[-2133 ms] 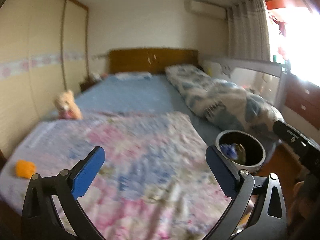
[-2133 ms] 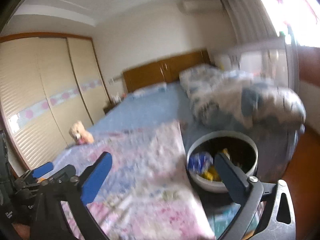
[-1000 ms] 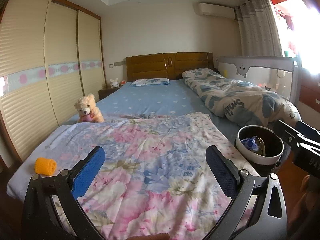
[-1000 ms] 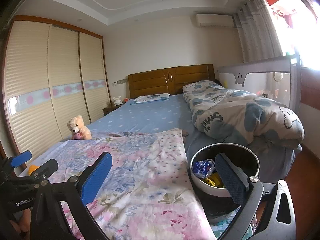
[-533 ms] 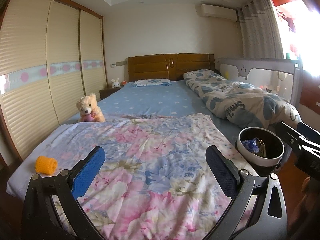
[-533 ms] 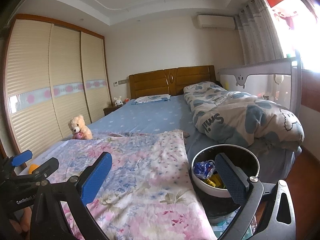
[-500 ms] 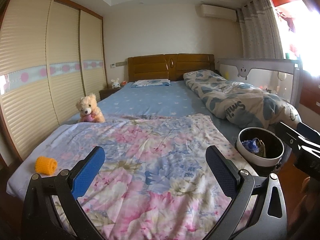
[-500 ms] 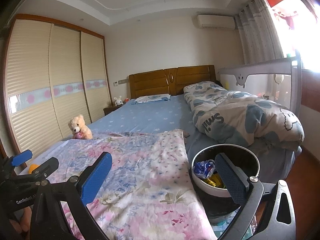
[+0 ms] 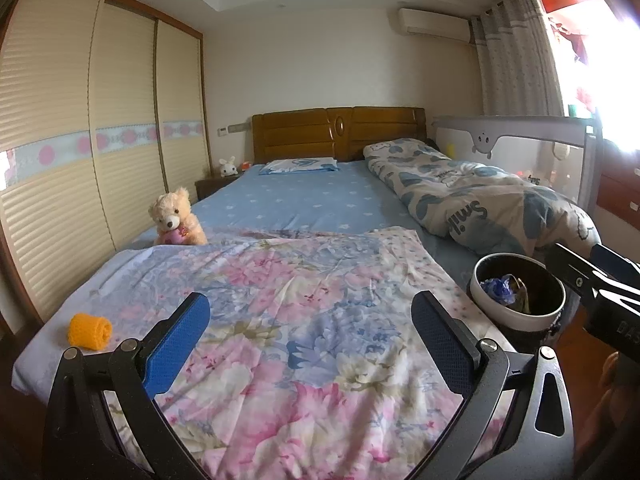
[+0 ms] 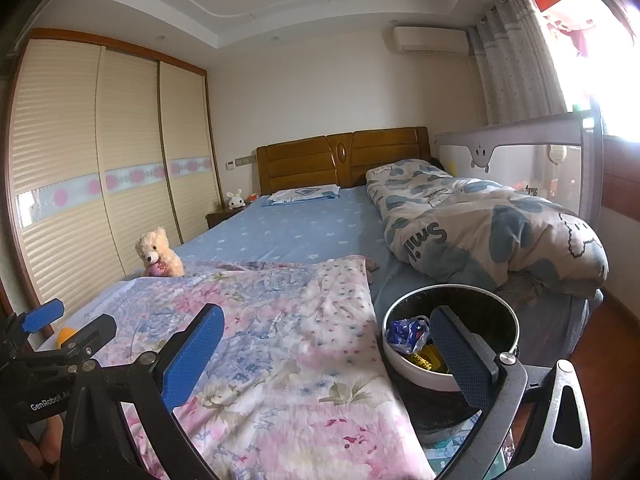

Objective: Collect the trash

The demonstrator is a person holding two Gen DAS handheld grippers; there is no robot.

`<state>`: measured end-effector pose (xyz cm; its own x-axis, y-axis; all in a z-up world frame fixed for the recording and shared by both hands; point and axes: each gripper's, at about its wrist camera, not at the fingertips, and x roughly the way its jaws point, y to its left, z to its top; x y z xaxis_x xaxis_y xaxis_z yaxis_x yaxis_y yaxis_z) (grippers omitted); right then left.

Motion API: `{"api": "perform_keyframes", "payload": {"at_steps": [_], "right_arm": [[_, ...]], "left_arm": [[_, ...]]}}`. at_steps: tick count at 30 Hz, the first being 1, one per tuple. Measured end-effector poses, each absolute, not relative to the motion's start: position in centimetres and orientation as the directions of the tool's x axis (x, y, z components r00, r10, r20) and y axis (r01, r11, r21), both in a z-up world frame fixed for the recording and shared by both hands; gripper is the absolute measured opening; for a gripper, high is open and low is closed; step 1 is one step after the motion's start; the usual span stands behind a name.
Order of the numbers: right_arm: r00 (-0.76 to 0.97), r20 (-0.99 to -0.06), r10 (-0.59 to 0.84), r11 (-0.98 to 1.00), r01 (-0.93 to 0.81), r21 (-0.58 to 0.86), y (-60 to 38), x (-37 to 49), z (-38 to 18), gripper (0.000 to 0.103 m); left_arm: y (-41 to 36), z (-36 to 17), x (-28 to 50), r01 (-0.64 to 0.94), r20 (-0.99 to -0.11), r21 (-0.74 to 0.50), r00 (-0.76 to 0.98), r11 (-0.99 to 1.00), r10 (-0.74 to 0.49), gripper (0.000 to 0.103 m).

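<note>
A round trash bin (image 9: 518, 295) (image 10: 452, 328) with a white rim stands by the bed's right foot corner; a crumpled blue wrapper (image 10: 404, 334) and yellow bits lie inside. An orange knitted roll (image 9: 89, 331) rests on the bed's near left corner, and only its edge shows in the right wrist view. My left gripper (image 9: 306, 340) hangs open over the floral blanket (image 9: 280, 320), nothing between its blue pads. My right gripper (image 10: 326, 350) is open too, its right finger in front of the bin. The right gripper's body (image 9: 596, 280) shows at the left wrist view's right edge.
A teddy bear (image 9: 175, 217) sits on the bed's left side. A rolled cloud-print duvet (image 9: 472, 200) lies along the right, beside a grey bed rail (image 9: 520, 136). Wardrobe doors (image 9: 80, 152) line the left wall. A small white plush (image 9: 227, 167) tops the nightstand.
Both views swung up and steadied from a blurred, lower look at the bed about two seconds ago. Over the last second almost nothing has moved. Both grippers stayed open.
</note>
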<state>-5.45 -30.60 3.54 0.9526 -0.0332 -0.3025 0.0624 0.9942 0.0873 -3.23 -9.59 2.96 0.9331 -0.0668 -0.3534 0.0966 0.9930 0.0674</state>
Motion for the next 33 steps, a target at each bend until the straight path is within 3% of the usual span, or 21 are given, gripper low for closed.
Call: {"api": "perform_keyframes", "payload": {"at_steps": [33], "right_arm": [[0.951,-0.307,-0.027,0.995,0.057,0.088,-30.36,-5.37,3.44,0.103]], "left_arm": [[-9.61,2.84,-3.15,0.106,-0.36,0.064,0.93,0.992,-0.076,0.103]]}}
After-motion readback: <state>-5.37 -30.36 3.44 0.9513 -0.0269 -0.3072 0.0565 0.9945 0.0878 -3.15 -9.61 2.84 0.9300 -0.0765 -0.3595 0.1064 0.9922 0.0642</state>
